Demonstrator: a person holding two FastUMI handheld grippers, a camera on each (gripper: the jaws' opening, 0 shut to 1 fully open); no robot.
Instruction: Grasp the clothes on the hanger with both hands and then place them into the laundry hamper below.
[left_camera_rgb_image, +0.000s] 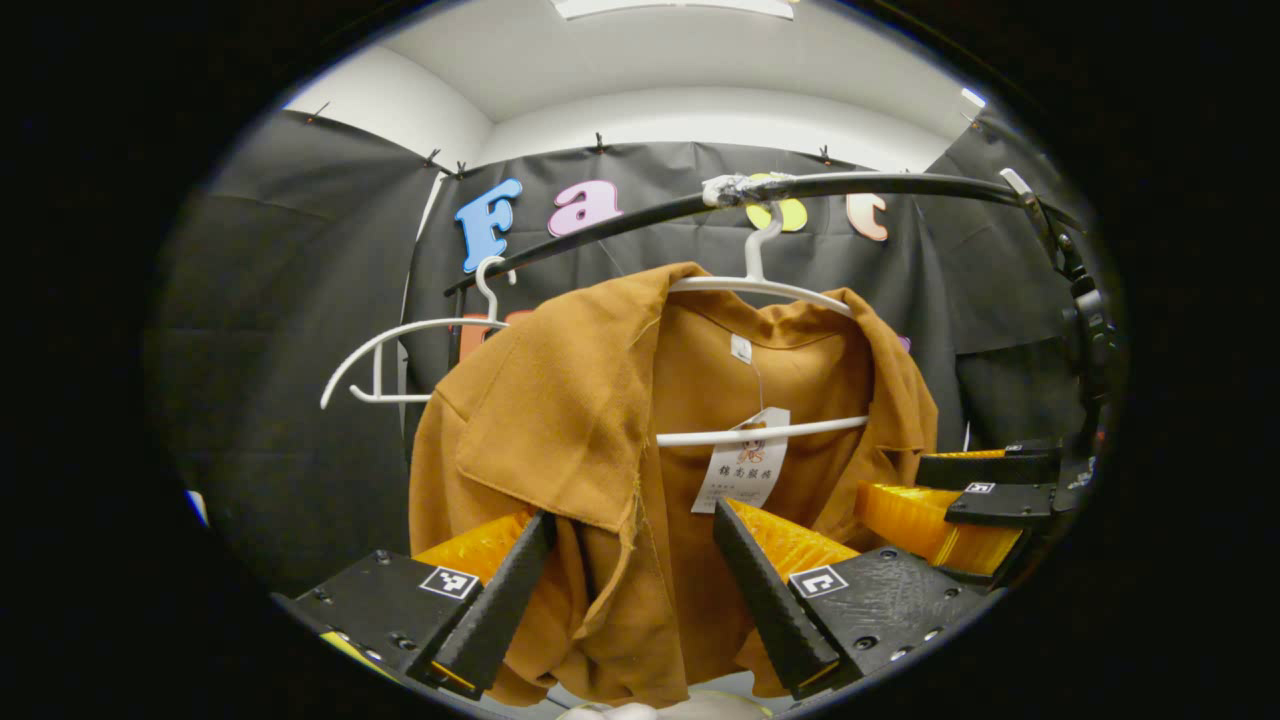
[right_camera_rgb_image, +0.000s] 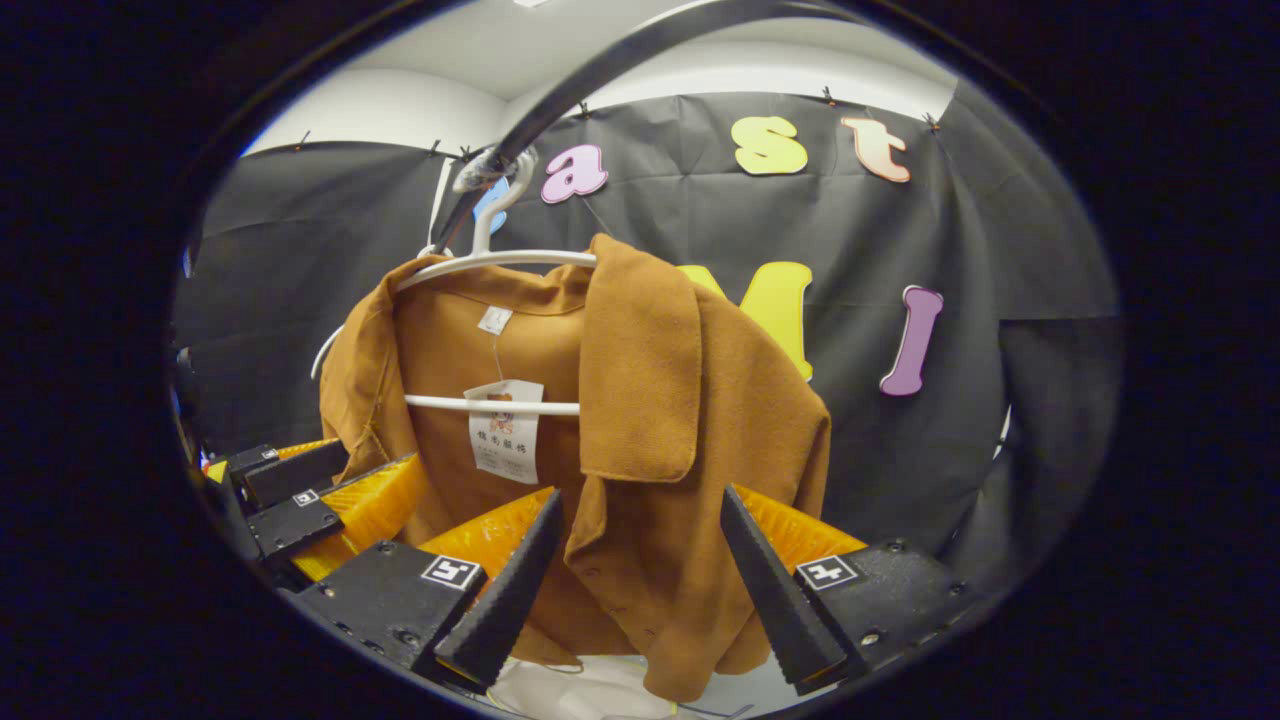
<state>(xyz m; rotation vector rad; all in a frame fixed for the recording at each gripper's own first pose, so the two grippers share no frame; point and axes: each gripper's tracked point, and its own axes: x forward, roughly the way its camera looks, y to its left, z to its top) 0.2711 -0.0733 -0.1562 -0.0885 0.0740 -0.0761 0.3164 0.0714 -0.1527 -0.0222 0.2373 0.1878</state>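
A brown jacket hangs on a white hanger from a black rail, a paper tag dangling inside its collar. In the left gripper view my left gripper is open, its fingers on either side of one front panel, not pressing it. In the right gripper view my right gripper is open too, the other front panel of the jacket hanging between its fingers. Each gripper also shows from the side in the other's view: the right gripper and the left gripper, both at the jacket's edges.
An empty white hanger hangs on the rail to the left of the jacket. Something white lies just below the jacket's hem; I cannot tell what it is. Black cloth walls close the booth behind and to the sides.
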